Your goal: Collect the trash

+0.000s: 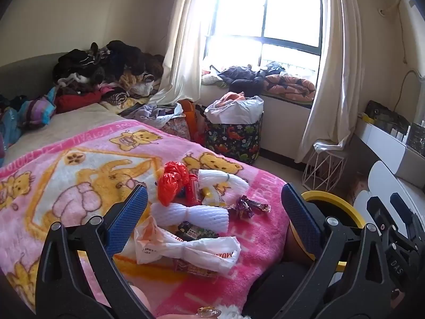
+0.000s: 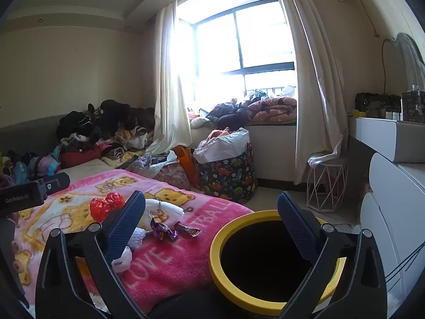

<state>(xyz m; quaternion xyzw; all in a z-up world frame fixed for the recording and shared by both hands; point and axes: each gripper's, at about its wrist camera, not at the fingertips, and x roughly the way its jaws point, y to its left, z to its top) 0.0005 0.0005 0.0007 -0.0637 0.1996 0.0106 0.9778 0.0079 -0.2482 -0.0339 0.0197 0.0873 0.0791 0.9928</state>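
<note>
Trash lies in a heap on the pink bear blanket (image 1: 66, 164): a red plastic bag (image 1: 171, 180), white foam nets (image 1: 196, 212), a white printed plastic bag (image 1: 186, 250), a purple candy wrapper (image 1: 243, 207) and a dark snack packet (image 1: 194, 231). My left gripper (image 1: 212, 207) is open and empty, just above and in front of the heap. My right gripper (image 2: 212, 212) is open and empty, between the blanket's edge and the yellow-rimmed bin (image 2: 265, 263). The bin's rim also shows in the left wrist view (image 1: 334, 199). The wrapper (image 2: 162, 230) and red bag (image 2: 106, 204) lie left of it.
A dinosaur-print hamper (image 1: 233, 135) with a white liner stands by the window. Clothes are piled (image 1: 106, 66) at the bed's far end. A white wire stool (image 2: 326, 186) and a white dresser (image 2: 393, 199) stand at right. The left gripper's body (image 2: 32, 194) shows at left.
</note>
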